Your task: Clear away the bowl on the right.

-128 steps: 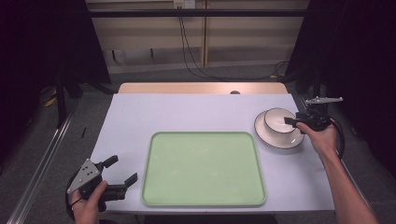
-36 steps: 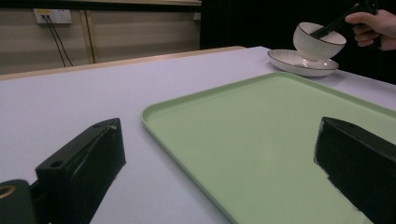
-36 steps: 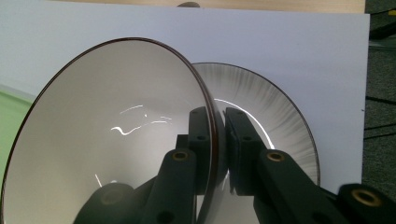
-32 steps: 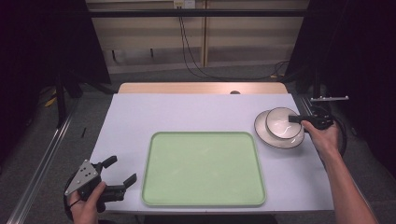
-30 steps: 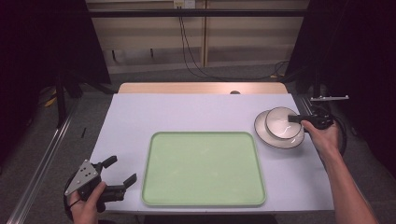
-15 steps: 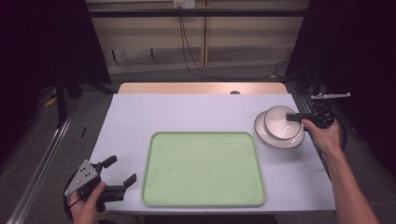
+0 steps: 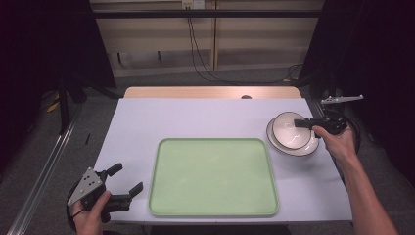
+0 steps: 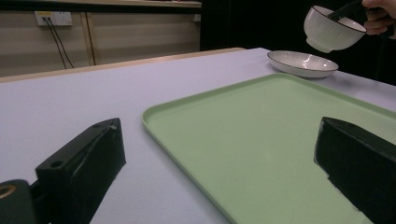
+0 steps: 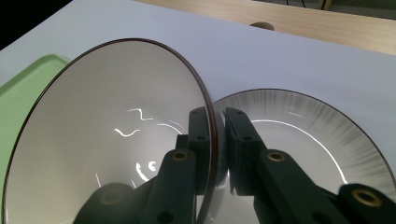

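Broadly, the table (image 7: 195,117) is a flat rectangle under a smooth, matte, pale lilac sheet, with a strip of bare wood along its far edge. On its near half lies the tray (image 7: 213,177), a light green rounded rectangle with a low raised rim and a dull, plastic-looking surface; nothing lies in it. Toward the far right corner sits the plate (image 8: 302,63), round, shallow and glossy white with a dark rim and fine grey rays fanning out from its centre; it holds nothing. Just above it hangs the bowl (image 8: 329,29), a deep, glazed white piece with a thin dark brown rim, a ribbed outer wall and a small foot, tilted and empty. The right gripper (image 9: 216,140) has its two black jaws pinched tight on the bowl's rim, one jaw inside the wall and one outside. Compared with four seconds ago, when the bowl sat in the plate, it is now lifted clear of the plate and shifted slightly toward the tray. The left gripper (image 7: 124,183) rests at the table's near left corner, its blocky black jaws spread wide with nothing between them, in the same spot as before.
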A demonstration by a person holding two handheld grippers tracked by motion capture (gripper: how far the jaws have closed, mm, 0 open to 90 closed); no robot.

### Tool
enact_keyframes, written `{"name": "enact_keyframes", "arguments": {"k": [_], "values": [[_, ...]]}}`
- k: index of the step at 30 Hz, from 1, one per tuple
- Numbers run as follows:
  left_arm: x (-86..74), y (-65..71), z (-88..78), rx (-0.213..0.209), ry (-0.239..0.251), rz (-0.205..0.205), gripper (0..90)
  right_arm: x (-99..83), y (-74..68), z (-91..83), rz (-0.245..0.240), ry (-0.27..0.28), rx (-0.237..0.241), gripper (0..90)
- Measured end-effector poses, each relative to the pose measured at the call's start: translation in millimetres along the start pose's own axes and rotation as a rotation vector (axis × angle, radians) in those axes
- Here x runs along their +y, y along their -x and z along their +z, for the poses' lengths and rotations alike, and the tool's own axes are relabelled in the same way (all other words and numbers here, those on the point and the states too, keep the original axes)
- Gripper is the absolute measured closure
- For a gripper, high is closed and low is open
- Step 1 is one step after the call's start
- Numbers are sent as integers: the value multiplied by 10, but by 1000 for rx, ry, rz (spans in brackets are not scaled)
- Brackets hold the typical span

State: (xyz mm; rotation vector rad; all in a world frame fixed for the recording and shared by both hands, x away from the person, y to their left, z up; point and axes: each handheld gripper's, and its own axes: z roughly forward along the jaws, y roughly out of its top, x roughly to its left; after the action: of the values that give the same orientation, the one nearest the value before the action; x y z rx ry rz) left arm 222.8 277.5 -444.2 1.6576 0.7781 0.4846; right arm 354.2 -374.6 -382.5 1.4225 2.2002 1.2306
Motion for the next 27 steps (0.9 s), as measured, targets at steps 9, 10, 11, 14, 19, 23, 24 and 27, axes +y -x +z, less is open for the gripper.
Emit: {"name": "enact_keyframes", "arguments": {"k": [9,10,11,14,19,23,24,27], "values": [[-3,-4,-2,7,-9,5,19,36,-86,35,-5,1,13,819],[-3,-5,-1,7,-10,5,19,41,-94,36,-8,-1,18,819],[-3,-6,-2,8,-10,5,19,44,-100,37,-9,0,16,819],[-4,-7,-4,8,-14,7,19,55,-120,47,-9,2,24,819],[-2,-11,3,4,-16,7,19,76,-188,95,-19,-10,31,819],[-1,-4,15,0,-12,5,19,112,-267,129,-22,-11,48,819],[0,-5,11,5,-14,8,19,120,-283,141,-26,-11,49,819],[-6,-12,11,1,-15,6,19,135,-332,164,-32,-17,51,819]]}}
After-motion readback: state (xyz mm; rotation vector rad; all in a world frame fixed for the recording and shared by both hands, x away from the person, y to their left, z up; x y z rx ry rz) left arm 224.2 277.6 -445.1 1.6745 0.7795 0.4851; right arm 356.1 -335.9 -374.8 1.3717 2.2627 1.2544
